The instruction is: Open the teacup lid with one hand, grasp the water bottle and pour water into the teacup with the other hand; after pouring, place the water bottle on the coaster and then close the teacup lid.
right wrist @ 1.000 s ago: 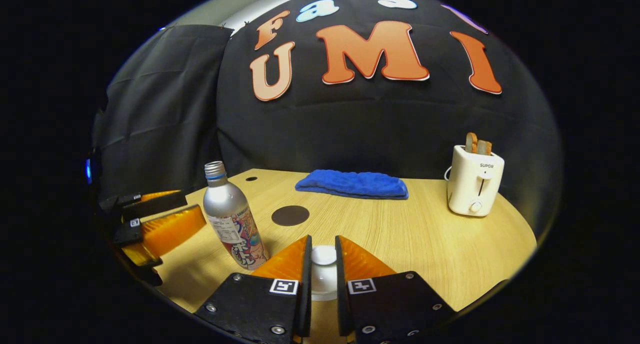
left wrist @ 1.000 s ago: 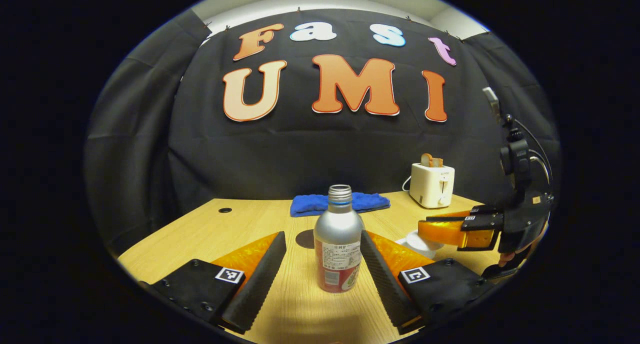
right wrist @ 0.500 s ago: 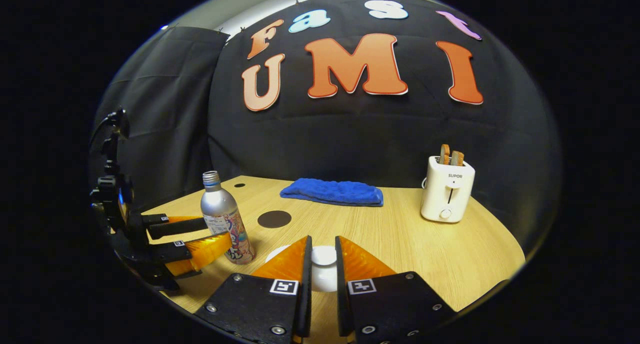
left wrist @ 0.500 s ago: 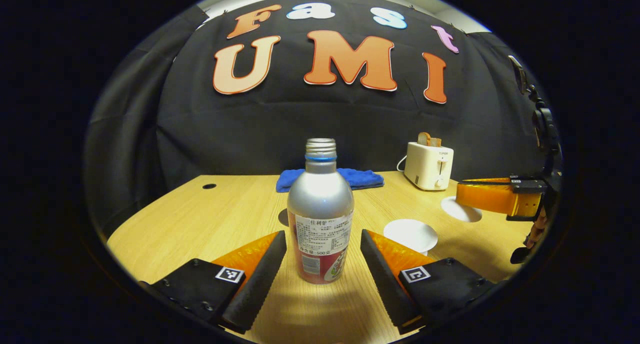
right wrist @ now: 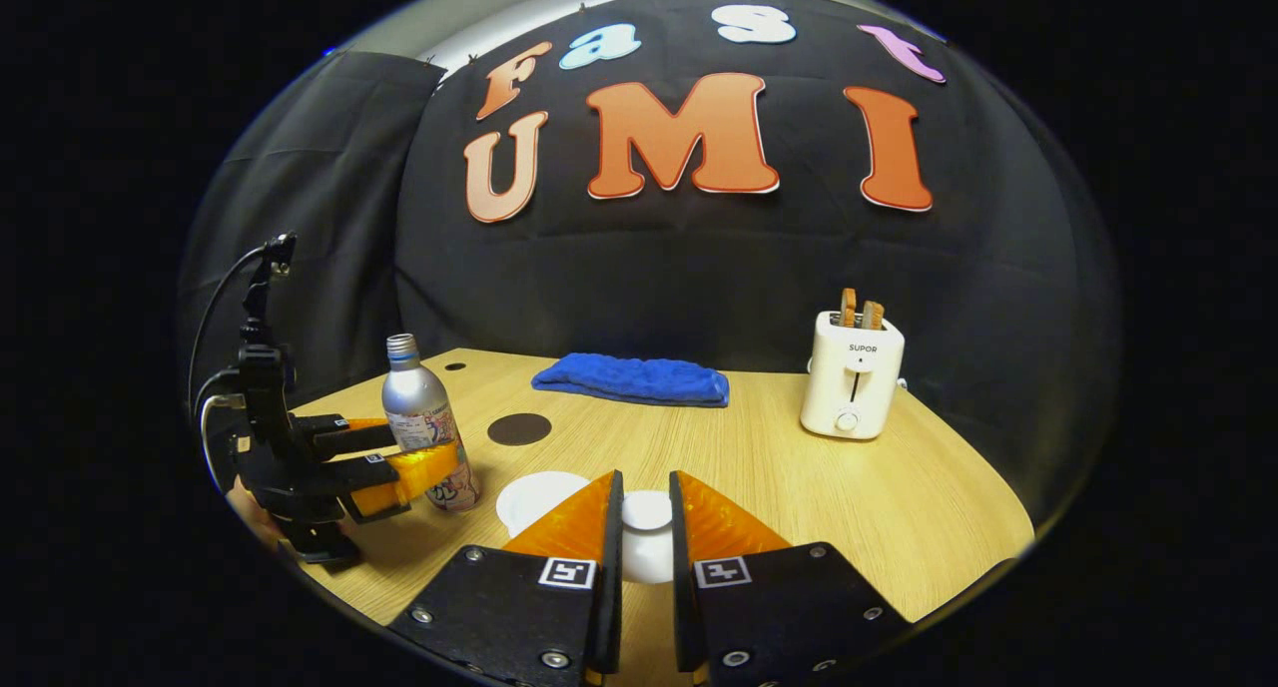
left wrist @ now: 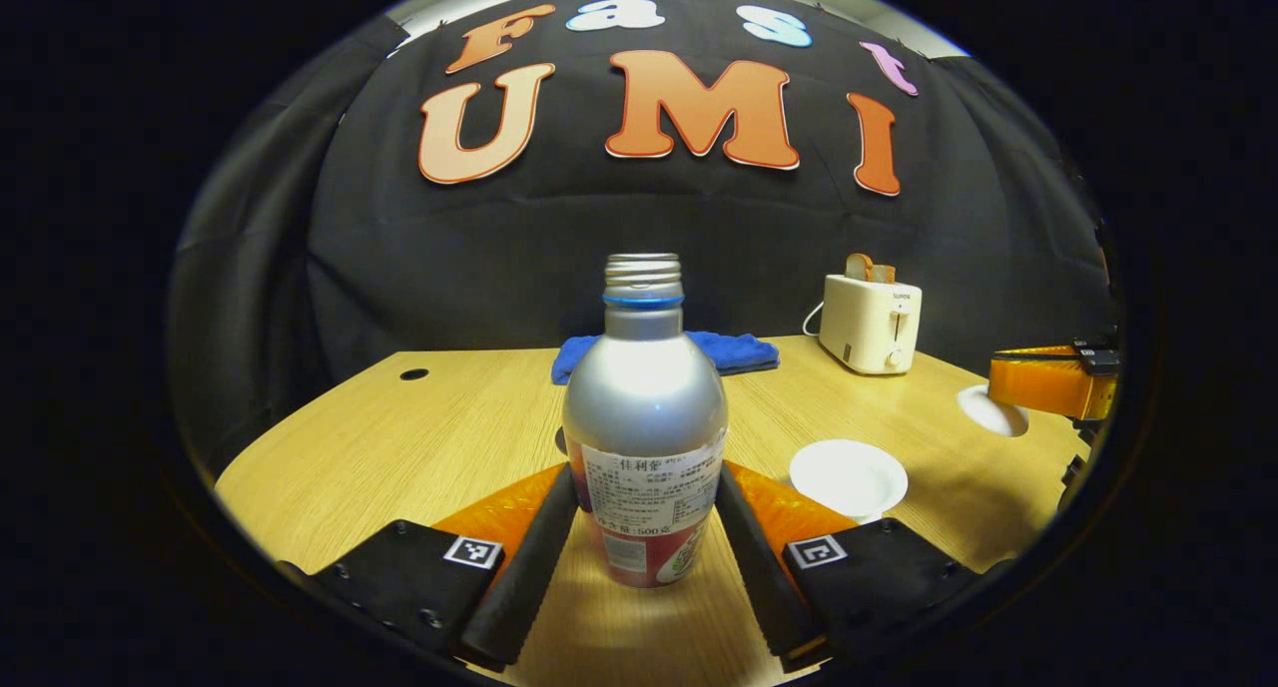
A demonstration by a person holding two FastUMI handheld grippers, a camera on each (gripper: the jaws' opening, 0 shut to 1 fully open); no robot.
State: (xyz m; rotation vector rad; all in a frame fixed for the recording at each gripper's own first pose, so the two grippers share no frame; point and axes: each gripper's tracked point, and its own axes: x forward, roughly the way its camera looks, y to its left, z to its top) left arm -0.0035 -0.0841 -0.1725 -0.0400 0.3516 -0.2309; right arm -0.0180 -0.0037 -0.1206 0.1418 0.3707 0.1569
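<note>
Left gripper (left wrist: 644, 527) closing on the water bottle (left wrist: 644, 417); right gripper (right wrist: 640, 522) holding the lid (right wrist: 647, 510).
Left gripper view: both fingers are pressing the upright bottle's lower sides on the table (left wrist: 399, 447), the open teacup (left wrist: 849, 477) sitting just to its right. Right gripper view: the fingers are clamping the white lid's knob, lifted clear beside the cup, with the coaster (right wrist: 519, 428) lying beyond.

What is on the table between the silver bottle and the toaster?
In the right gripper view, the dark round coaster and the blue cloth lie between the bottle and the toaster; the rest is bare table.
</note>
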